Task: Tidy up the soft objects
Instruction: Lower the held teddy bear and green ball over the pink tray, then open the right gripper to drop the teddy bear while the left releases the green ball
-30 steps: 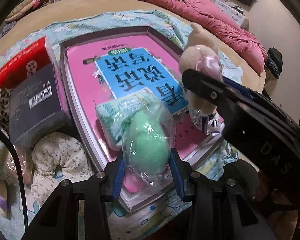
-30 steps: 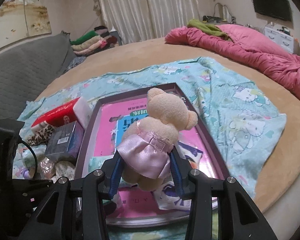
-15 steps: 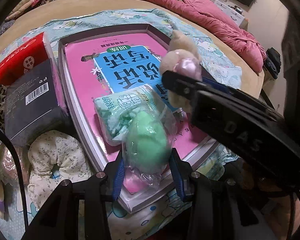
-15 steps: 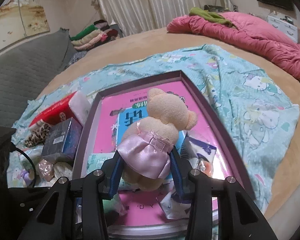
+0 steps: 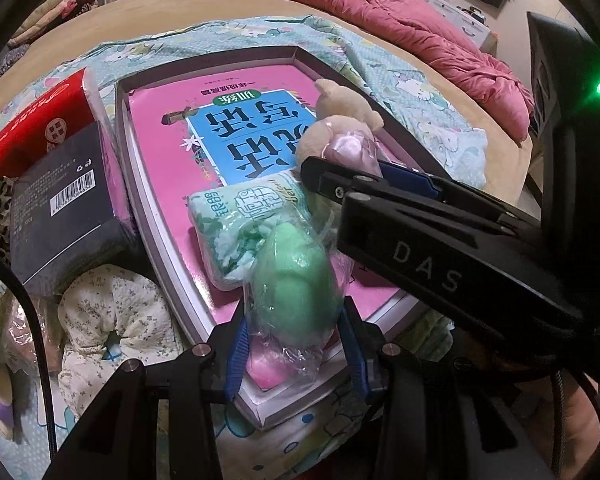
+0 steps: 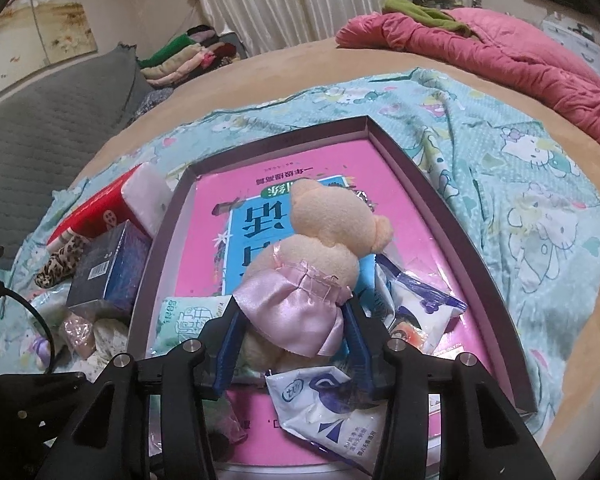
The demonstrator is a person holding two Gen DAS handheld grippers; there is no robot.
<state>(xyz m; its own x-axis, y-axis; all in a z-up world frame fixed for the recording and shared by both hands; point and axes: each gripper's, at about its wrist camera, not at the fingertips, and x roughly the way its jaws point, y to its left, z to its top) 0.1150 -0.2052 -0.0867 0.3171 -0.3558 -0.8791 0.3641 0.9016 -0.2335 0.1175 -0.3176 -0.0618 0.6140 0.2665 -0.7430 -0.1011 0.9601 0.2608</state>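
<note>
A green egg-shaped soft toy (image 5: 296, 276) in clear plastic sits between the pads of my left gripper (image 5: 294, 320), which is shut on it just above the near end of the tray. A beige teddy bear (image 6: 324, 256) in a pink satin skirt fills my right gripper (image 6: 291, 312). Its jaws are opening, and the pads still touch the skirt. The bear hangs low over the purple-rimmed tray (image 6: 420, 184), whose floor is a pink book. In the left wrist view the bear (image 5: 340, 128) shows past the right tool's black finger (image 5: 380, 200).
In the tray lie a green tissue pack (image 5: 236, 224) and two white-blue packets (image 6: 328, 412). Left of it are a red tissue pack (image 5: 40, 120), a dark box (image 5: 64, 208), a floral scrunchie (image 5: 112, 312) and a leopard item (image 6: 62, 264). A pink duvet (image 6: 500, 52) lies far right.
My right gripper has come down and forward with the bear, closer over the tray, and its jaws stand a little wider. The left gripper and its green toy have not moved.
</note>
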